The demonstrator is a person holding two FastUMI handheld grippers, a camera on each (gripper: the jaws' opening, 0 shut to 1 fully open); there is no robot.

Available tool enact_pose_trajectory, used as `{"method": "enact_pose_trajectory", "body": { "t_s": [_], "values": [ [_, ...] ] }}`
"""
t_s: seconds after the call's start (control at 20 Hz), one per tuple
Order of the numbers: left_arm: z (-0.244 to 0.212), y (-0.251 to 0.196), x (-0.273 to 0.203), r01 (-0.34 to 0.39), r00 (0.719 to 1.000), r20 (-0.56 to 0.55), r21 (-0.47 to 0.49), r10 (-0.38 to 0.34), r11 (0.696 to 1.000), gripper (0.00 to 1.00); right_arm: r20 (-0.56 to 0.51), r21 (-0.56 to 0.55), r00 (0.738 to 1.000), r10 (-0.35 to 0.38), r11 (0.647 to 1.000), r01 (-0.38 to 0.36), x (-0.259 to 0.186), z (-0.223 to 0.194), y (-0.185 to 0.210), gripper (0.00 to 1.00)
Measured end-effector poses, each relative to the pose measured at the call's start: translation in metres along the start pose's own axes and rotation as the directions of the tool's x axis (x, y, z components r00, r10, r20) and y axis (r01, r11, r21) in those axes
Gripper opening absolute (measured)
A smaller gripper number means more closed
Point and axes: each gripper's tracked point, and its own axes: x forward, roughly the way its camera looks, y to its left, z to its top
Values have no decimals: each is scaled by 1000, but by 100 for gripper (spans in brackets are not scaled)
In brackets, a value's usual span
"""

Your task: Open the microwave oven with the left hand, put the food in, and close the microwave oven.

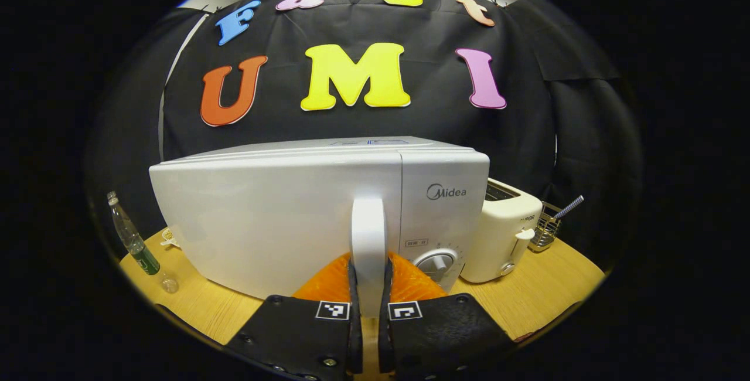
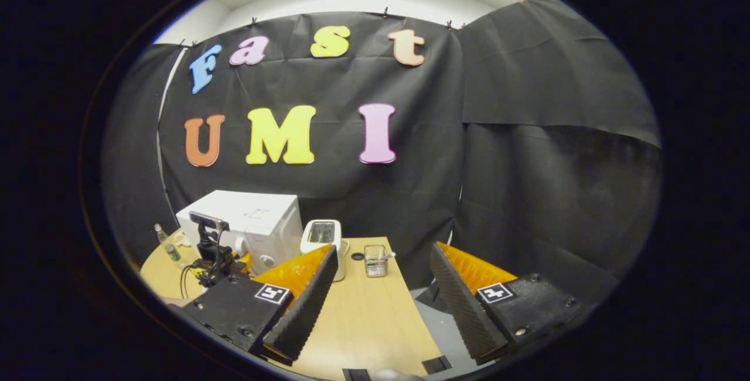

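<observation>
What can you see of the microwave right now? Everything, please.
The microwave is a white box with a glossy, smooth-looking shell, standing upright on the wooden table. Its wide door looks shut or barely cracked. A vertical white handle sits at the door's right edge, and the left gripper has both fingers clamped on it. The control panel to the right carries a round dial. A toaster stands close beside it.

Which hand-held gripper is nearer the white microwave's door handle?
Left. The left hand-held gripper is closed on the white vertical door handle of the white microwave. The right hand-held gripper hangs open above the wooden table, well away from the microwave.
</observation>
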Motion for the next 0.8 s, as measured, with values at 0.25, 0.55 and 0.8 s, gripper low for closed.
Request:
{"method": "enact_pose_trajectory", "body": {
  "t_s": [0.25,0.55,0.8],
  "values": [
    [-4,3,-21,-1,1000,11,11,1,1000,6,8,-2,1000,-2,1000,2,-4,2,2,100],
    [-21,26,-90,-5,1000,-5,5,5,1000,8,2,-29,999,48,998,-48,-9,-4,31,92],
    [-36,63,-146,-34,999,-31,29,35,999,10,14,-38,992,126,991,-125,-19,-4,72,92]
  ]
}}
